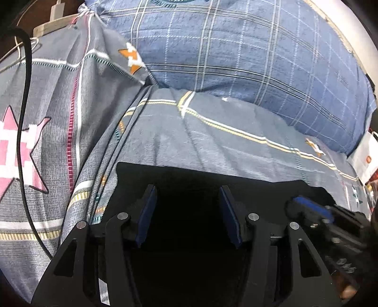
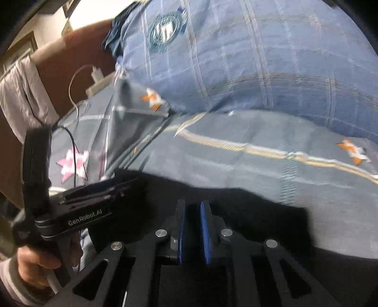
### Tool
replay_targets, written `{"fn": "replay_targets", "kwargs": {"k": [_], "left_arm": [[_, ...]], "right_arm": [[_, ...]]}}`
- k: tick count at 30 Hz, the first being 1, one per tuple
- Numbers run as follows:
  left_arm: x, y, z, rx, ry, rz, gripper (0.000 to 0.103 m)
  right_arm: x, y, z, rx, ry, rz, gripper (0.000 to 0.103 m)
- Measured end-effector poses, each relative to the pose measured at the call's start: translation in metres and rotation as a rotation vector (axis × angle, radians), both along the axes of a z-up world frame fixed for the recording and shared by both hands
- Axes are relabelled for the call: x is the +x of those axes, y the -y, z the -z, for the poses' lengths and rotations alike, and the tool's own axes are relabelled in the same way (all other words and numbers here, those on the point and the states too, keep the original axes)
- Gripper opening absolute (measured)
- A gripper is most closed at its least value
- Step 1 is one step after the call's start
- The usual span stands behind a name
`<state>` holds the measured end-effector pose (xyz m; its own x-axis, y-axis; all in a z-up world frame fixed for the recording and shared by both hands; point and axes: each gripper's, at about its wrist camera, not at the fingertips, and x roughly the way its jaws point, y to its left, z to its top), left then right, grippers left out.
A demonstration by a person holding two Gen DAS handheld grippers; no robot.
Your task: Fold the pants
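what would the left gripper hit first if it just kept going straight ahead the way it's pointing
Most likely the black pants, which lie right under and ahead of the open left gripper. Past their edge comes the grey patterned bedsheet, then the blue plaid pillow. Depth is hard to judge.

A home bedroom is shown. A bed (image 1: 212, 146) is covered by a star-patterned grey sheet, with a blue plaid pillow (image 1: 236, 47) at its far side. A charger (image 1: 56, 11) is plugged in at far left.

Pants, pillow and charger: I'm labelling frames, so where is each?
pants (image 1: 189, 179), left wrist view, flat black cloth ahead of the fingers.
pillow (image 1: 236, 47), left wrist view, blue checked face.
charger (image 2: 96, 73), right wrist view, white plug body.
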<state>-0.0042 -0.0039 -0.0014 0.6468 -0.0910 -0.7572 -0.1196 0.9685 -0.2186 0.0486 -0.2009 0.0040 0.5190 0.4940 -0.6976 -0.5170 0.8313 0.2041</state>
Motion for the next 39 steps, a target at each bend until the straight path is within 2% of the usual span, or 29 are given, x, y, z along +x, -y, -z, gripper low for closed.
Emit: {"fn": "replay_targets", "kwargs": {"k": [2,5,9,14,20,26,32,39], "left_arm": [[0.001,-0.002,0.003,-0.002,0.000,-0.003,0.054],[0.003,-0.001,0.006,0.002,0.010,-0.002,0.059],[0.002,0.001,0.007,0.021,0.019,0.001,0.060],[-0.005,0.001,0.002,0.023,0.021,-0.004,0.059],[-0.023,0.000,-0.009,0.016,0.037,-0.007,0.060],[-0.041,0.002,-0.012,0.023,0.042,-0.008,0.059],[-0.054,0.001,0.003,0.010,0.014,-0.016,0.060],[-0.065,0.004,0.003,0.034,0.058,-0.019,0.060]], "right_arm": [[0.006,-0.001,0.008,-0.013,0.011,0.027,0.012],[0.019,-0.001,0.015,-0.015,0.024,0.076,0.012],[0.022,-0.002,0.015,-0.006,0.026,0.073,0.012],[0.007,0.006,0.001,0.019,0.016,0.070,0.013],[-0.027,0.010,-0.013,0.016,0.038,0.029,0.021],[-0.056,0.011,-0.007,0.012,0.028,0.007,0.023],[-0.061,0.014,0.014,0.004,-0.008,0.051,0.024],[-0.071,0.016,0.002,0.027,0.003,0.056,0.028]]}}
